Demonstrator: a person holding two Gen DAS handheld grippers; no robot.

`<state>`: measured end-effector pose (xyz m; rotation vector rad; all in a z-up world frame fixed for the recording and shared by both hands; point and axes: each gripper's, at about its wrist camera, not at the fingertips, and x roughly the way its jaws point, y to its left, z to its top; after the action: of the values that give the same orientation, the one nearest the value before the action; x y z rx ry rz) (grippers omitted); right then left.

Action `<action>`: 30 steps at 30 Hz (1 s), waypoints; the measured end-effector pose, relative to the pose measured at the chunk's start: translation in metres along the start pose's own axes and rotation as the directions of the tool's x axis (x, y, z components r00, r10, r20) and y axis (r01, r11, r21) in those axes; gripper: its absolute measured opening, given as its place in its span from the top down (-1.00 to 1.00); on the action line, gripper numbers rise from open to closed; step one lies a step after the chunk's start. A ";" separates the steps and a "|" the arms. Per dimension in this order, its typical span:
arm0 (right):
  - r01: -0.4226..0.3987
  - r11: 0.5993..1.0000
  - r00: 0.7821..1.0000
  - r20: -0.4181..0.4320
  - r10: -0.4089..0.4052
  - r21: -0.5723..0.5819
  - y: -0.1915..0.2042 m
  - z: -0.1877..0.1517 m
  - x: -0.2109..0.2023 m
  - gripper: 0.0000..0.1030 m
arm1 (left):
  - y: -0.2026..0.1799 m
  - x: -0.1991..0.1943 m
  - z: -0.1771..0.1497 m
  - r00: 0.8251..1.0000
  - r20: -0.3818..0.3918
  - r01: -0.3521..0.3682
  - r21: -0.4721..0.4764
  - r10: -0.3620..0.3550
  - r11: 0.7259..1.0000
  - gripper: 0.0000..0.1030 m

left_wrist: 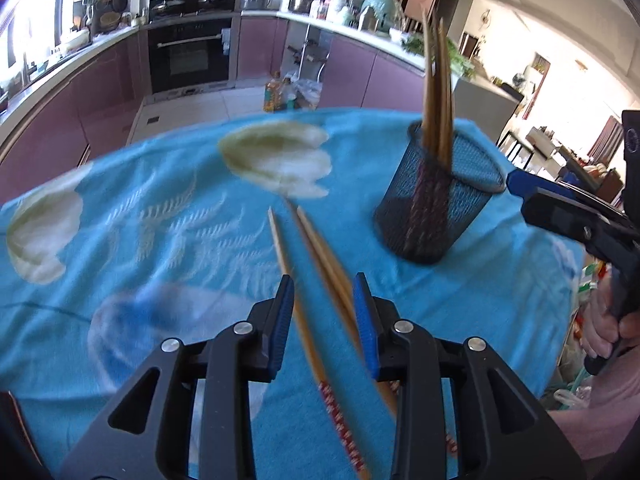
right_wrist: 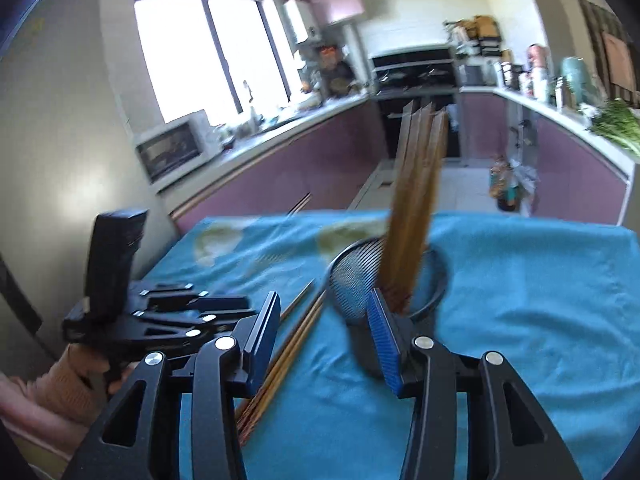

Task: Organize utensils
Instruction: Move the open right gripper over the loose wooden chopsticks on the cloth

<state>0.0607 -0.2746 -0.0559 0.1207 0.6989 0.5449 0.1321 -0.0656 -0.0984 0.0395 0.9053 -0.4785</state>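
Note:
Three loose wooden chopsticks [left_wrist: 320, 252] with red-patterned ends lie on the blue cloth [left_wrist: 160, 240]. They run between the blue pads of my left gripper [left_wrist: 324, 280], which is open above them and does not pinch them. A black mesh cup [left_wrist: 436, 204] stands upright to the right and holds several chopsticks [left_wrist: 438, 92]. In the right wrist view the cup [right_wrist: 352, 280] sits just beyond my right gripper [right_wrist: 324, 296], which is open with nothing between its fingers. The loose chopsticks [right_wrist: 296, 336] lie left of the cup, partly hidden behind the right gripper's left finger.
The cloth-covered table ends close behind the cup, with the kitchen floor and purple cabinets [left_wrist: 100, 92] beyond. The right gripper [left_wrist: 520, 188] and the hand holding it reach in from the right edge. The left gripper [right_wrist: 224, 304] shows low at the left of the right wrist view.

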 end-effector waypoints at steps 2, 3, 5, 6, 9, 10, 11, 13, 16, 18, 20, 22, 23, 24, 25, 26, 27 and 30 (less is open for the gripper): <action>-0.005 1.000 0.998 -0.064 0.005 -0.007 0.009 -0.011 0.021 0.28 | 0.002 0.006 -0.009 1.000 -0.026 -0.015 -0.005 0.015 1.000 0.41; -0.009 1.000 0.994 -0.105 0.009 0.001 0.013 -0.017 0.033 0.32 | 0.006 0.006 -0.013 0.999 -0.031 -0.019 -0.007 0.019 1.000 0.41; -0.013 1.000 0.988 -0.152 0.016 0.019 0.015 -0.027 0.051 0.41 | 0.009 0.009 -0.017 0.999 -0.037 -0.033 -0.006 0.032 0.999 0.41; -0.005 1.000 0.985 -0.174 0.010 0.028 0.015 -0.032 0.059 0.41 | 0.009 0.010 -0.020 0.998 -0.038 -0.044 0.000 0.044 0.999 0.42; 0.003 0.999 0.977 -0.213 0.007 0.048 0.017 -0.041 0.074 0.53 | 0.008 0.014 -0.025 0.998 -0.047 -0.051 0.010 0.052 0.999 0.44; 0.008 0.999 0.976 -0.218 0.003 0.046 0.018 -0.042 0.076 0.53 | 0.007 0.016 -0.025 0.997 -0.052 -0.053 0.012 0.053 0.999 0.45; 0.016 0.999 0.975 -0.223 -0.006 0.041 0.019 -0.043 0.077 0.53 | 0.007 0.018 -0.026 0.997 -0.057 -0.056 0.015 0.057 0.998 0.46; 0.018 0.999 0.975 -0.224 -0.009 0.037 0.021 -0.044 0.078 0.54 | 0.006 0.022 -0.029 0.996 -0.066 -0.062 0.016 0.063 0.998 0.50; 0.030 0.999 0.974 -0.227 -0.025 0.022 0.025 -0.045 0.080 0.54 | 0.005 0.023 -0.030 0.996 -0.062 -0.067 0.021 0.068 0.998 0.51; 0.036 0.999 0.973 -0.228 -0.030 0.021 0.025 -0.045 0.080 0.54 | 0.005 0.023 -0.031 0.995 -0.062 -0.073 0.019 0.074 0.997 0.55; 0.048 0.999 0.972 -0.229 -0.044 0.014 0.026 -0.042 0.083 0.54 | 0.005 0.024 -0.032 0.995 -0.060 -0.077 0.018 0.078 0.997 0.59; 0.057 0.998 0.971 -0.232 -0.053 0.010 0.024 -0.041 0.084 0.54 | 0.006 0.024 -0.032 0.995 -0.061 -0.084 0.017 0.085 0.996 0.65; 0.065 0.998 0.970 -0.234 -0.061 0.009 0.024 -0.041 0.084 0.56 | 0.006 0.023 -0.032 0.994 -0.064 -0.083 0.012 0.084 0.996 0.67; 0.077 0.997 0.969 -0.237 -0.074 0.004 0.023 -0.040 0.083 0.58 | 0.007 0.023 -0.034 0.994 -0.068 -0.083 0.010 0.083 0.997 0.69; 0.085 0.996 0.967 -0.240 -0.083 -0.002 0.023 -0.040 0.082 0.61 | 0.006 0.021 -0.035 0.994 -0.071 -0.083 0.012 0.083 0.997 0.69; 0.091 0.996 0.965 -0.245 -0.091 -0.010 0.023 -0.041 0.081 0.61 | 0.006 0.021 -0.037 0.994 -0.073 -0.082 0.017 0.083 0.997 0.69; 0.092 0.996 0.964 -0.249 -0.093 -0.013 0.022 -0.041 0.080 0.61 | 0.005 0.019 -0.038 0.994 -0.076 -0.083 0.022 0.085 0.996 0.69; 0.104 0.994 0.962 -0.253 -0.106 -0.022 0.022 -0.041 0.082 0.61 | 0.005 0.019 -0.036 0.994 -0.074 -0.085 0.027 0.086 0.996 0.65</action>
<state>0.0772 -0.2169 -0.1283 0.0048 0.9468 0.4652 0.1174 -0.0601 -0.1366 0.1185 0.9674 -0.4104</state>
